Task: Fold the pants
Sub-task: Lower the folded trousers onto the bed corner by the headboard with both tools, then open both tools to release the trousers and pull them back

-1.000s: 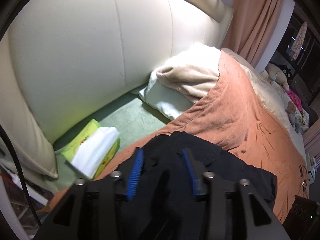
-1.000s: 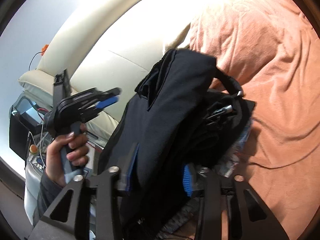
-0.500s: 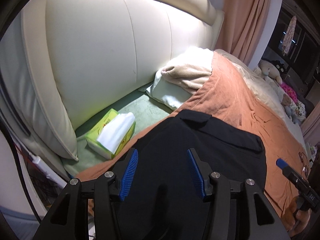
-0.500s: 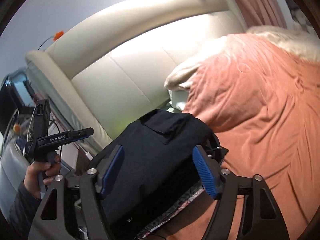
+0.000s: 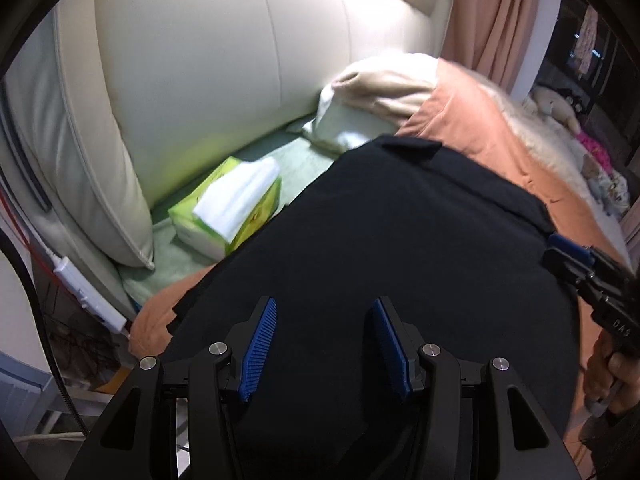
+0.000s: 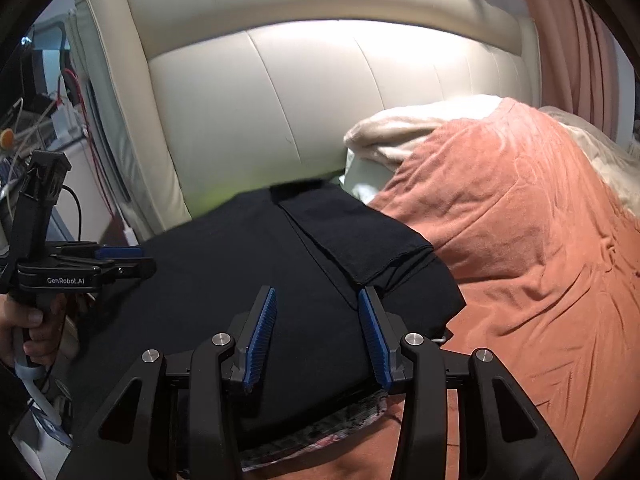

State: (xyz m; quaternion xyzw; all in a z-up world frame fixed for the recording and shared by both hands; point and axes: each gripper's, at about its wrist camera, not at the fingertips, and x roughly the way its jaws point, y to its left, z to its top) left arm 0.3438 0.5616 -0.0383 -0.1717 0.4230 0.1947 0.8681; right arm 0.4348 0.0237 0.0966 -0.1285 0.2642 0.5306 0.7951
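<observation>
— What do the pants point(image 5: 400, 248) look like?
— Black, plain fabric, folded into a flat, broad bundle.
— Where do they lie?
— On the orange blanket point(image 6: 528, 240) of the bed, near the headboard end, with a narrower folded layer lying across the top toward the far edge.
</observation>
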